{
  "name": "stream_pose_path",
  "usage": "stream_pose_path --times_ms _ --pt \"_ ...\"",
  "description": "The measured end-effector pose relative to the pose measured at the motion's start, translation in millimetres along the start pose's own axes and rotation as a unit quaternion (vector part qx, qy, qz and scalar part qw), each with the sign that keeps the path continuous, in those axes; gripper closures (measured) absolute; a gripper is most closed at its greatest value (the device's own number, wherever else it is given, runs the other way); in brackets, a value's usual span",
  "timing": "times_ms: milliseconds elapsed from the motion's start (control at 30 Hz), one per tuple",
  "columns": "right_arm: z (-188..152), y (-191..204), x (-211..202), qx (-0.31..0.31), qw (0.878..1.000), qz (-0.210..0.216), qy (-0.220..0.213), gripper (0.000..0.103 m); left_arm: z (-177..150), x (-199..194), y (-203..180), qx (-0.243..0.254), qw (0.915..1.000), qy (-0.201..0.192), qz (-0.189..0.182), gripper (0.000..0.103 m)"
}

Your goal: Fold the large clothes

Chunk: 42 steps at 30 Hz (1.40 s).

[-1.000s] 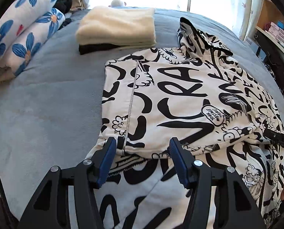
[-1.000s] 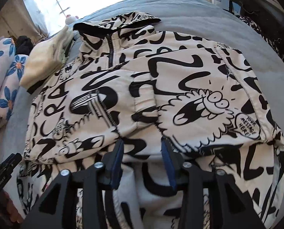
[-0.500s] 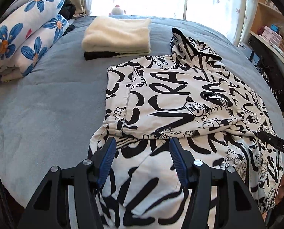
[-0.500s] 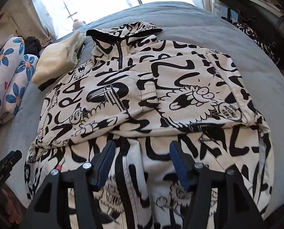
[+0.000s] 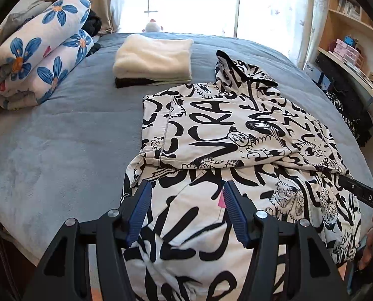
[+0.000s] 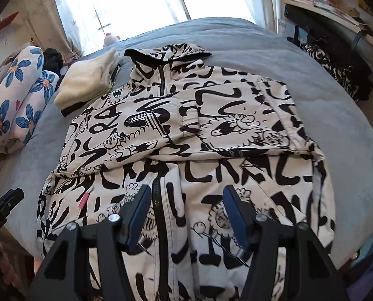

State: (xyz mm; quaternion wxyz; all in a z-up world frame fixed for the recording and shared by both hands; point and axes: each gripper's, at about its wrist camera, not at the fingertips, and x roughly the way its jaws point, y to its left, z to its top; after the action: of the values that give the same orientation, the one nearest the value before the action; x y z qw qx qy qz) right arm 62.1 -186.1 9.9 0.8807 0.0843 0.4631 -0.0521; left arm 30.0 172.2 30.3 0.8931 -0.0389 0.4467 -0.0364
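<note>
**Both jaws free above the half-folded jacket**

My left gripper [image 5: 186, 210] and right gripper [image 6: 186, 210] hang with jaws apart, gripping nothing. Below, the printed jacket [image 5: 236, 130] lies flat on the bed [image 5: 61, 138], sleeves folded in so the lower half can go over next.

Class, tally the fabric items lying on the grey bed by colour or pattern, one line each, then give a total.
Black-and-white graffiti-print hooded jacket: 1
Cream fluffy folded garment: 1
Black folded garment under it: 1
White quilt roll with blue flowers: 1
Total: 4
</note>
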Motion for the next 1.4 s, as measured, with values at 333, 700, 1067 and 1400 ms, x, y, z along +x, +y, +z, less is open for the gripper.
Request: stream_pose_path --times_ms 333,700,1067,1400 --pt "-24.5 -8.9 -31.8 0.003 1.0 -0.01 -0.02 0.044 -25.5 -25.8 6.2 -0.003 1.0 -0.006 0.0 0.043" --pt "-57.6 -36.6 -79.2 -0.011 0.996 -0.058 -0.06 0.044 -61.2 -41.9 41.6 0.002 0.9997 0.019 -0.012 0.032" --pt "-103.1 -115.3 -63.0 0.044 0.998 -0.032 0.012 0.044 -124.6 26.3 86.2 -0.058 0.9851 0.151 -0.057 0.032" --pt "-129.7 -159.2 -31.0 0.123 0.99 0.004 0.064 0.044 -136.8 49.9 90.5 -0.069 0.9797 0.177 -0.064 0.025"
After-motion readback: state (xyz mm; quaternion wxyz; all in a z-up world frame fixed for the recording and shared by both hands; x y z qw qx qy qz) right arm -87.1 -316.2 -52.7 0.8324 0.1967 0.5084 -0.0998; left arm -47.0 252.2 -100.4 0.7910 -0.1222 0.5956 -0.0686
